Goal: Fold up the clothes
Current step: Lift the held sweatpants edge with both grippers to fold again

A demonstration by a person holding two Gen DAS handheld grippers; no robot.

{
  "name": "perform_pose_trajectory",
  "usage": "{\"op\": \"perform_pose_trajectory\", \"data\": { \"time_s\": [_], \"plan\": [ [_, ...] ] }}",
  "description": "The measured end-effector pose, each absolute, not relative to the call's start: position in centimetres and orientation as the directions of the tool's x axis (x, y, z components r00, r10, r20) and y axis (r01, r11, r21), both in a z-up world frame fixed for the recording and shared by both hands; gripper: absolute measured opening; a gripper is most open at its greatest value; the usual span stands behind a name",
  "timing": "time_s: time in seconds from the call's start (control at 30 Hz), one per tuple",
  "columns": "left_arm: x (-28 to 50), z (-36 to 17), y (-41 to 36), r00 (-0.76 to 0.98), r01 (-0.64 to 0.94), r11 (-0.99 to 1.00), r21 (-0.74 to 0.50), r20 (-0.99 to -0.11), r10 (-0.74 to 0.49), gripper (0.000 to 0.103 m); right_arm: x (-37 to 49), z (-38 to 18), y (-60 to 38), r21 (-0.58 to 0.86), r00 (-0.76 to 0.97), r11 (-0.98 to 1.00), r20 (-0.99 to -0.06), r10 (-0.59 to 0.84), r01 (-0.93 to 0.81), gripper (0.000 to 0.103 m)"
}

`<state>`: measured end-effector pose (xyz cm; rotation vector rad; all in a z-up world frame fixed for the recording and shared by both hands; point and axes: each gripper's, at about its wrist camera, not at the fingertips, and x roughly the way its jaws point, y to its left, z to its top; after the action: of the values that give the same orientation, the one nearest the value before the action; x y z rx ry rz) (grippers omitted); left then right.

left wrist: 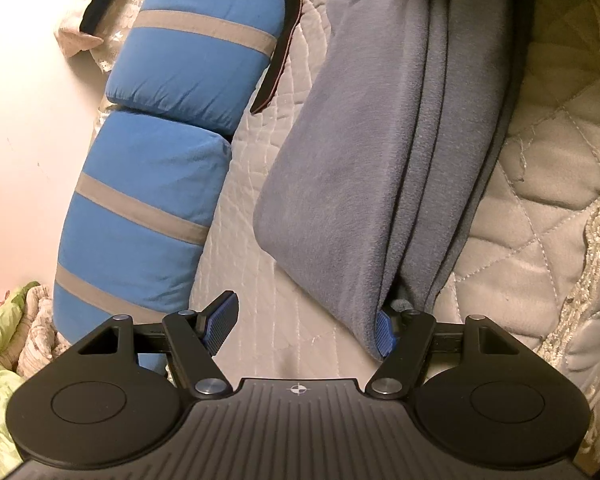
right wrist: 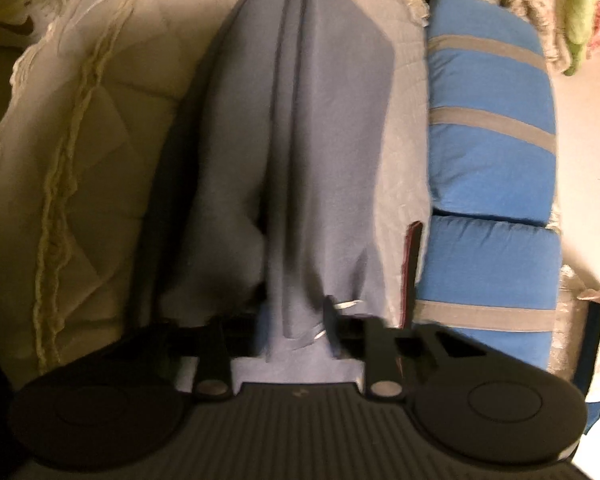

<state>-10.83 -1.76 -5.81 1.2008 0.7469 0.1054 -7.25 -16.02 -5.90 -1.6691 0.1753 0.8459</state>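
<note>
From my left wrist view, left to right: blue pillows [left wrist: 168, 152] with grey bands, a quilted bedspread [left wrist: 548, 208], and the folded grey-blue garment [left wrist: 364, 152] lying lengthwise on it. My left gripper [left wrist: 304, 328] stands wide apart, the cloth's near corner draped over its right pad [left wrist: 385, 330], unclamped. My right gripper [right wrist: 296, 328] pinches the garment's opposite end, jaws nearly together.

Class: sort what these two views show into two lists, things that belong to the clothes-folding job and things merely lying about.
Job:
grey-blue garment
left gripper, open
right gripper, shut on the garment's end

Lying about:
blue striped cushions
quilted bedspread
green cloth
dark strap
</note>
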Motion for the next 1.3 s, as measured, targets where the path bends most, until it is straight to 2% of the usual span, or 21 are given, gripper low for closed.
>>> {"op": "perform_pose_trajectory", "data": {
  "time_s": [0.03, 0.13, 0.3, 0.4, 0.47, 0.67, 0.83, 1.3],
  "plan": [
    [-10.8, -5.7, -1.8, 0.757, 0.31, 0.385, 0.869, -0.47, 0.453, 0.066, -7.2, -5.7, -16.0, -0.793, 0.724, -0.3, -0.608, 0.326, -0.53, 0.005],
    [-10.7, -5.3, -1.9, 0.743, 0.326, 0.383, 0.865, -0.484, 0.462, 0.066, -7.2, -4.9, -16.3, -0.835, 0.752, -0.307, -0.547, 0.369, -0.457, 0.004],
    [-10.4, -4.1, -2.5, 0.735, 0.316, 0.404, 0.859, -0.491, 0.468, 0.066, -5.0, -1.1, -16.2, -0.917, 0.81, -0.201, -0.399, 0.431, -0.345, 0.003],
    [-10.7, -3.7, -3.2, 0.757, 0.311, 0.404, 0.86, -0.481, 0.441, 0.066, -4.0, 0.8, -16.4, -0.931, 0.834, -0.191, -0.363, 0.416, -0.311, 0.003],
    [-11.0, -3.9, -3.8, 0.775, 0.312, 0.385, 0.869, -0.467, 0.426, 0.066, -3.3, 1.0, -16.7, -0.922, 0.84, -0.204, -0.384, 0.384, -0.329, 0.003],
    [-11.5, -6.4, -4.7, 0.777, 0.369, 0.274, 0.888, -0.457, 0.433, 0.066, -4.6, -2.0, -17.9, -0.804, 0.759, -0.282, -0.591, 0.274, -0.524, 0.003],
    [-11.3, -6.1, -4.3, 0.768, 0.368, 0.287, 0.885, -0.463, 0.443, 0.066, -6.1, -3.9, -17.7, -0.742, 0.701, -0.299, -0.668, 0.251, -0.6, 0.003],
    [-11.9, -6.4, -6.4, 0.812, 0.346, 0.177, 0.921, -0.388, 0.435, 0.066, -6.7, -3.1, -20.0, -0.817, 0.783, -0.267, -0.571, 0.246, -0.511, 0.002]
  ]
}}
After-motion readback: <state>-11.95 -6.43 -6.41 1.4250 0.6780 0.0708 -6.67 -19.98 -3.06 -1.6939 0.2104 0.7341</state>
